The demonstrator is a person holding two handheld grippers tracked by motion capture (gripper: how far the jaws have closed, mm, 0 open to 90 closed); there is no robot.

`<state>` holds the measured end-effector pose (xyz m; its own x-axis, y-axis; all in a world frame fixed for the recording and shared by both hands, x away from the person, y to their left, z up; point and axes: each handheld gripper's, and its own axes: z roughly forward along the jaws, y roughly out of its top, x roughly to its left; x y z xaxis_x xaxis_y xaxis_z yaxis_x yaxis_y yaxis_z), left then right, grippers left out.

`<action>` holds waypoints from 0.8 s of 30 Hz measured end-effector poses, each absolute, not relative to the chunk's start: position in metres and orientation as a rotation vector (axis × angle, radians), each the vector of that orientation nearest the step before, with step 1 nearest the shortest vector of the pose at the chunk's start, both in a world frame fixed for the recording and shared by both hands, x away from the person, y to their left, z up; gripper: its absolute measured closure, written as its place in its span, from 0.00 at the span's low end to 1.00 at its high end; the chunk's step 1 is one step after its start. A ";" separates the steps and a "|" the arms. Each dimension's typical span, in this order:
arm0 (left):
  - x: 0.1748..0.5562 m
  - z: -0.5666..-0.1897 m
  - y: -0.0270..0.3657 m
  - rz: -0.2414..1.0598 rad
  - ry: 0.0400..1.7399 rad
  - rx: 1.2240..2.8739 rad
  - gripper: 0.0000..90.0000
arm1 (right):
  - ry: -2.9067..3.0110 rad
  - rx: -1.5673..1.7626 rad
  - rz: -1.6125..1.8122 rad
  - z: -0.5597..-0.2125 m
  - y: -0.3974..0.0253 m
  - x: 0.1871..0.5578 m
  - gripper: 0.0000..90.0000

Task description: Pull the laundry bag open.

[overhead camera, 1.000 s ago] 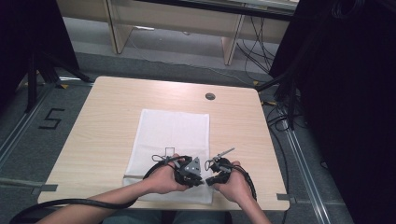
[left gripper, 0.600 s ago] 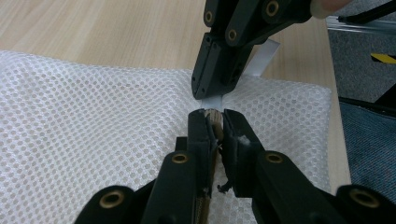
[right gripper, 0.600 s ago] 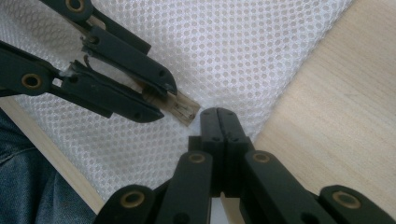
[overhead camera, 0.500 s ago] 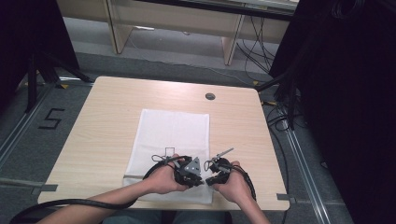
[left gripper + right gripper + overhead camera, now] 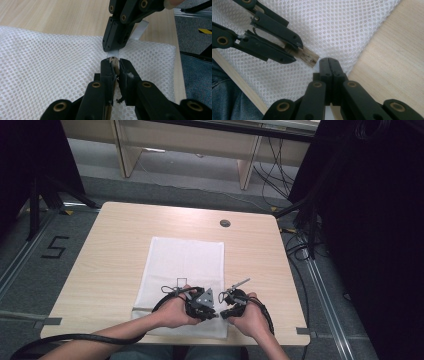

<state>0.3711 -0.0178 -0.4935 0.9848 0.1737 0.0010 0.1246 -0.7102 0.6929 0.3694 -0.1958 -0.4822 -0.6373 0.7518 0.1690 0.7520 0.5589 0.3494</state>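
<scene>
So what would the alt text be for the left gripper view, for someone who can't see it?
Two black jaws of the left gripper are shut on a small wooden piece, above a white mesh bag lying on a pale wooden table. The right gripper comes down from the top, pinching a white strip at the bag's edge.

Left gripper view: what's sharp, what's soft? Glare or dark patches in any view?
Left gripper view: mesh bag weave and left gripper tips crisp, near jaw bases soft. Right gripper view: right gripper sharp, no glare. High view: table evenly lit, right side black.
</scene>
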 end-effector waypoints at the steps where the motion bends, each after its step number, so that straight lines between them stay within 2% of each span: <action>1: 0.371 -0.493 -0.017 0.090 0.210 2.370 0.91 | -2.775 -1.339 -0.619 -0.482 -0.196 0.369 1.00; 24: 0.369 -0.491 -0.012 0.087 0.223 2.358 0.91 | -2.776 -1.336 -0.623 -0.482 -0.196 0.369 1.00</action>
<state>0.3690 -0.0118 -0.4914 0.9824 0.1866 -0.0027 0.1352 -0.7013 0.6999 0.3694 -0.1958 -0.4823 -0.6386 0.7511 0.1675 0.7506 0.5601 0.3505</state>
